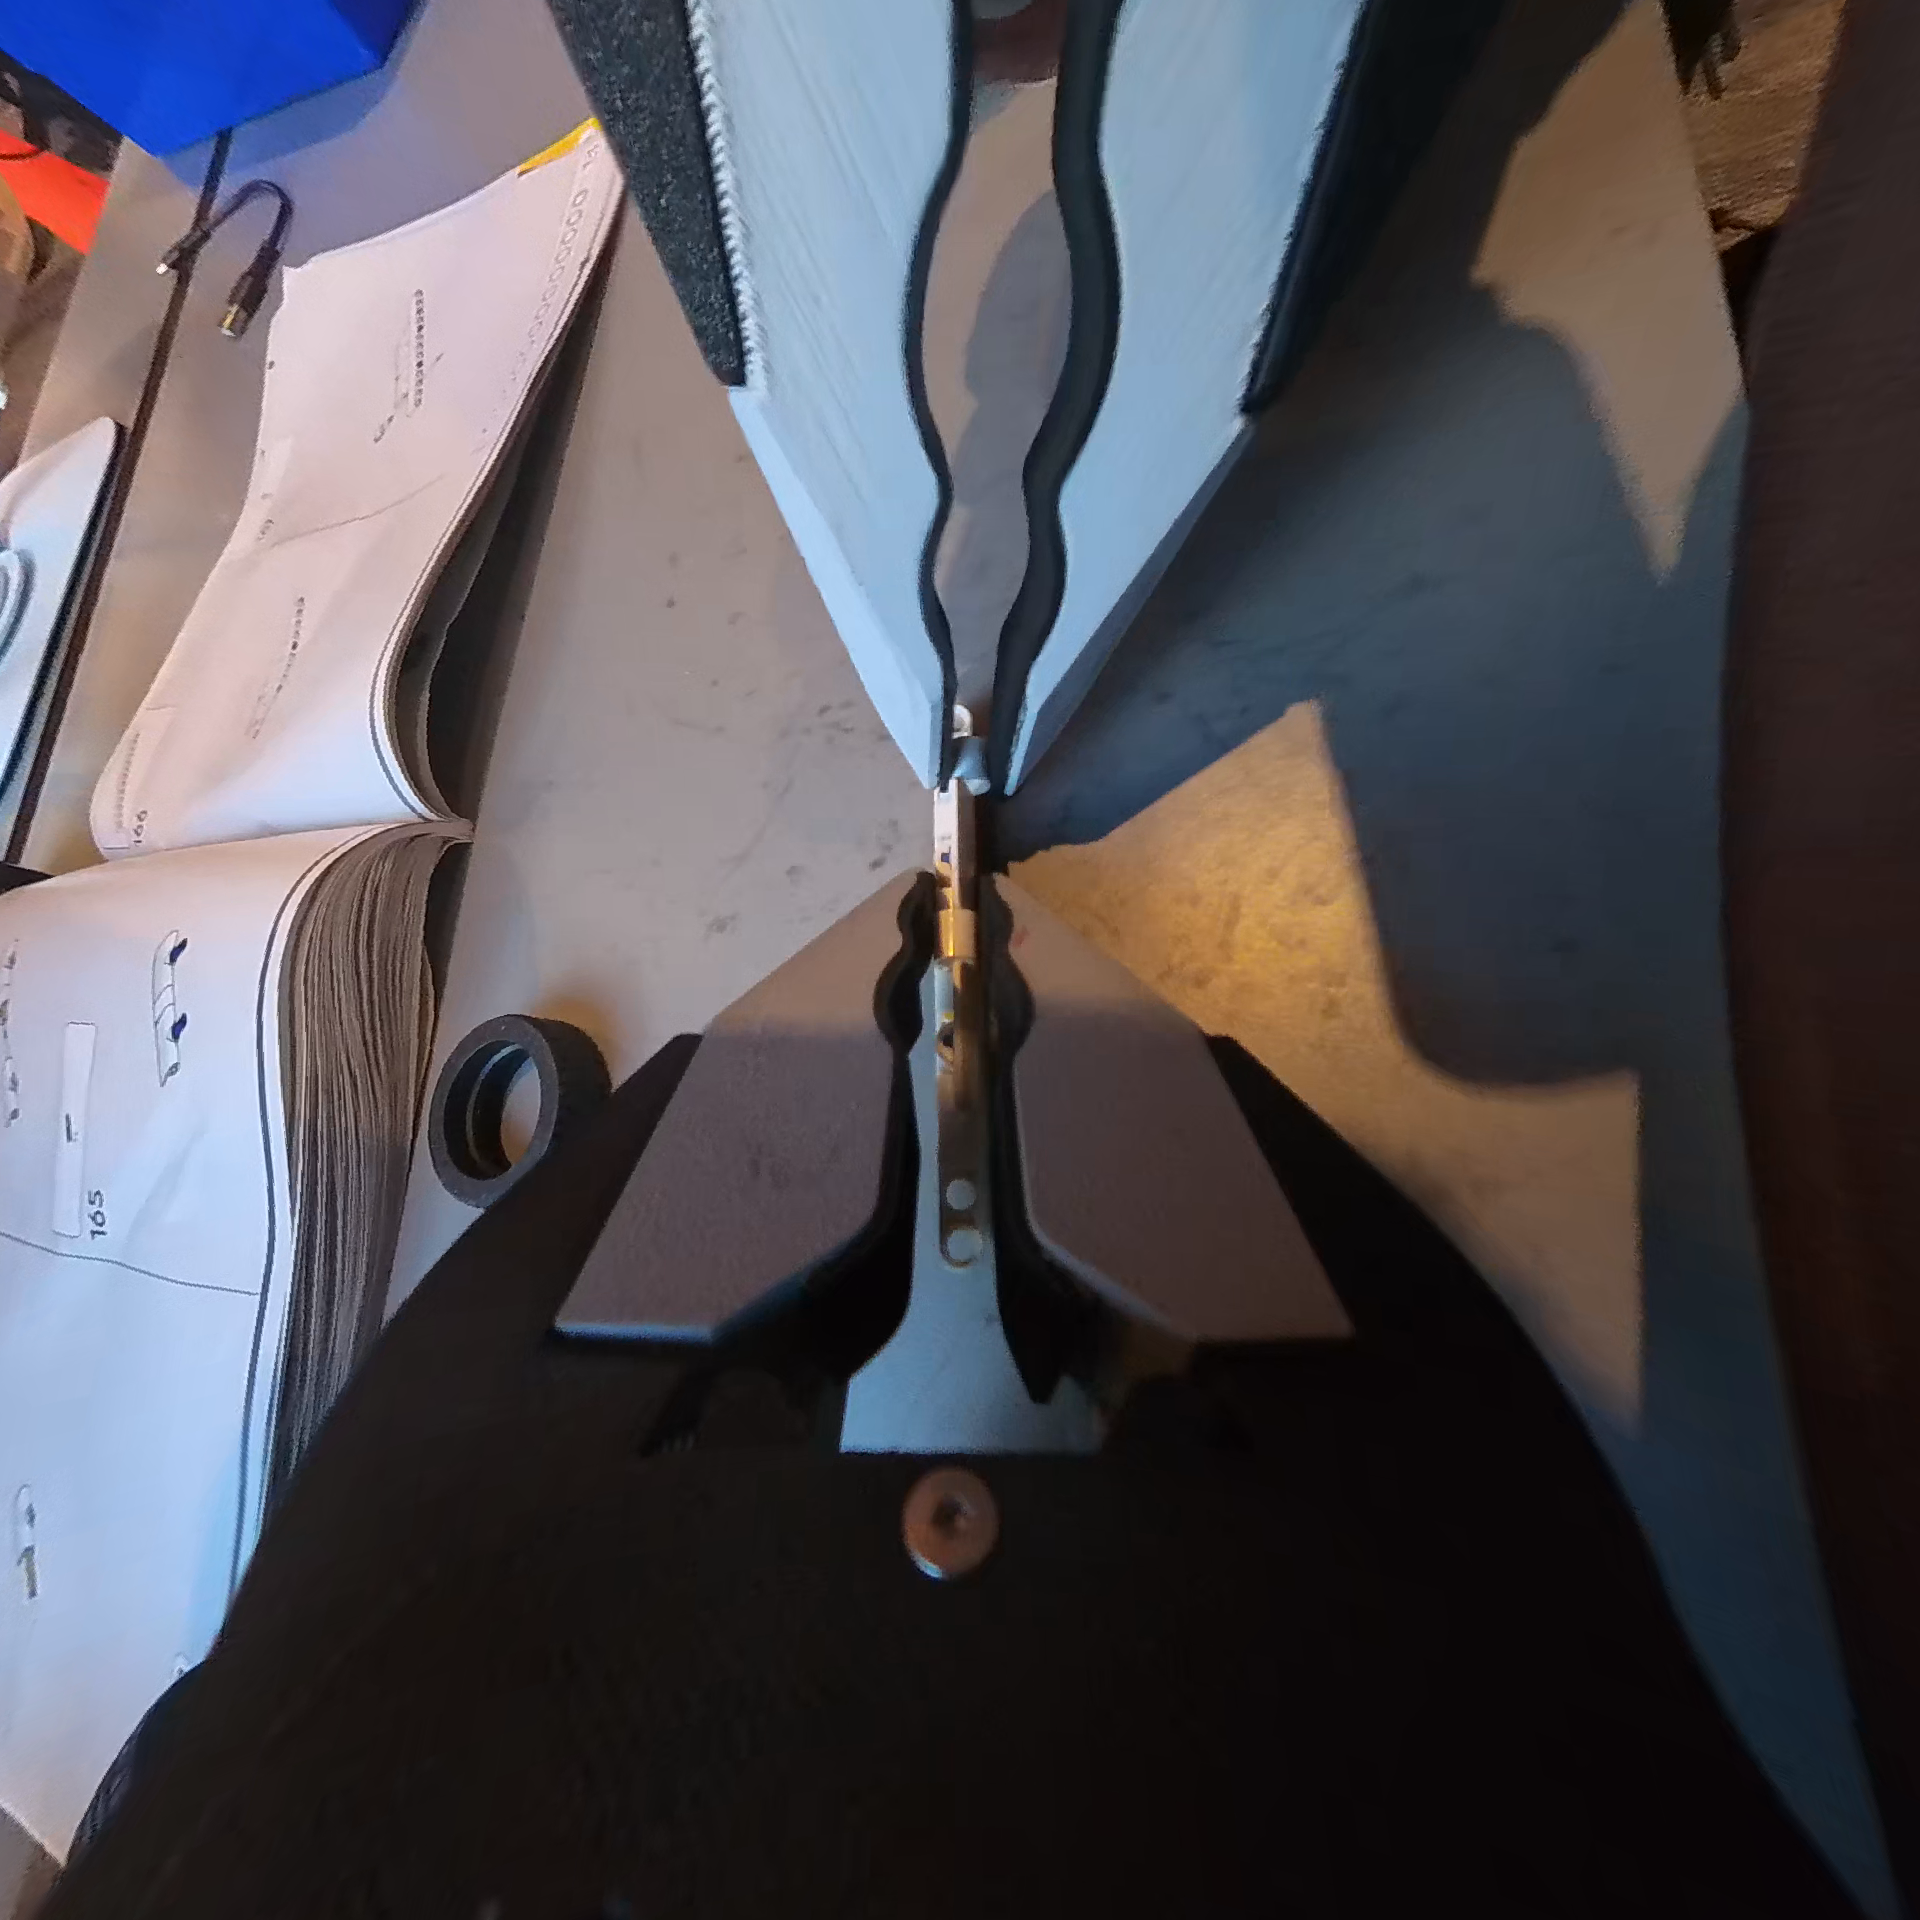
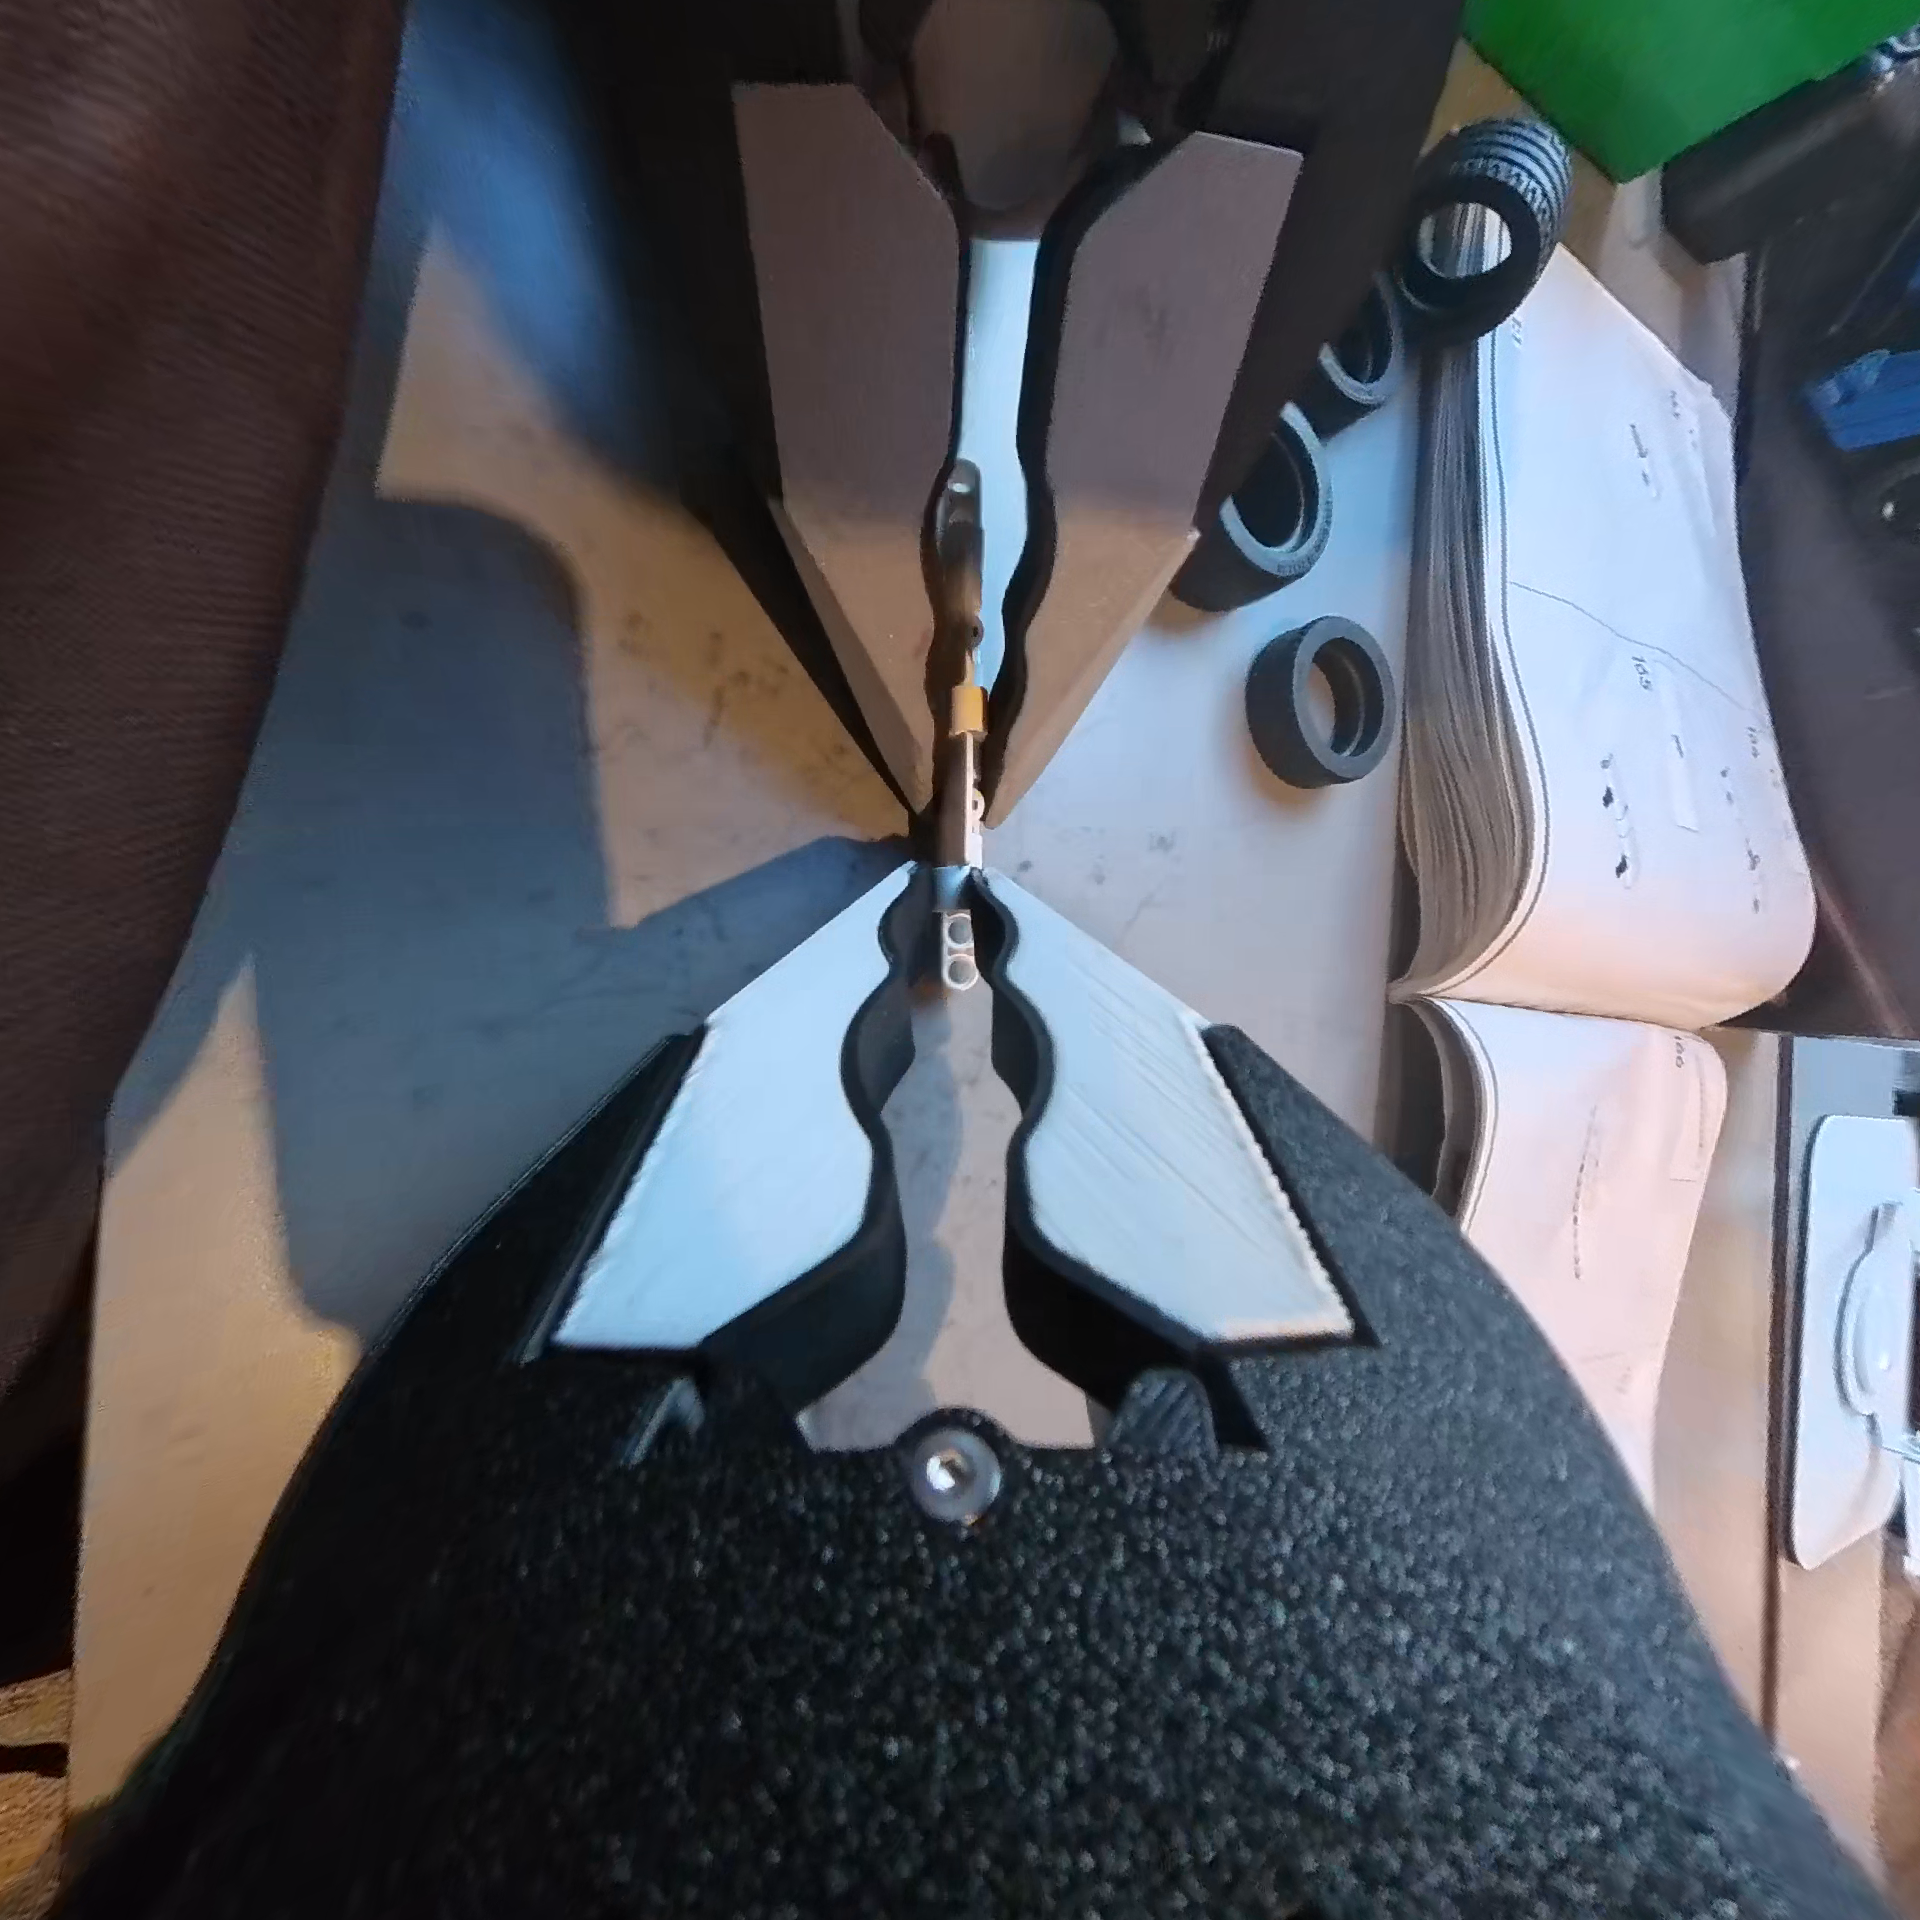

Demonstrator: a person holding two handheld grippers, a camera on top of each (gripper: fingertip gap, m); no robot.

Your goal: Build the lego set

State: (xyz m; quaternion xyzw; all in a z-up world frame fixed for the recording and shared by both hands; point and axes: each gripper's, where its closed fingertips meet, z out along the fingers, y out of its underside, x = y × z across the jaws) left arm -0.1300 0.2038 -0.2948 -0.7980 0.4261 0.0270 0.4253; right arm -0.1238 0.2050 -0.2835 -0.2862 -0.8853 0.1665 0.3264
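Note:
My left gripper point(image 1: 956, 883) is shut on a thin grey lego beam point(image 1: 958, 1153) with holes and a tan bush point(image 1: 956, 932) on it. The beam runs lengthwise between its brown fingers and sticks out past the tips. My right gripper point(image 2: 948, 878), with pale fingers, is shut on a small white lego piece point(image 2: 956, 945) with two holes. The two grippers meet tip to tip above the table, with the small piece at the beam's end. The right gripper point(image 1: 966, 774) comes in from the top of the left wrist view. The left gripper point(image 2: 951, 821) and its beam point(image 2: 966, 769) come in from the top of the right wrist view.
An open instruction booklet point(image 1: 208, 935) lies beside the grippers, with a black tyre point(image 1: 509, 1112) next to it. Several more tyres point(image 2: 1268, 530) lie by the booklet point(image 2: 1610, 727). A green box point(image 2: 1662, 73), a white tray point(image 2: 1860, 1351), a blue box point(image 1: 187, 62) and a black cable point(image 1: 229, 260) sit farther off. The tips of both grippers are at nearly the same place.

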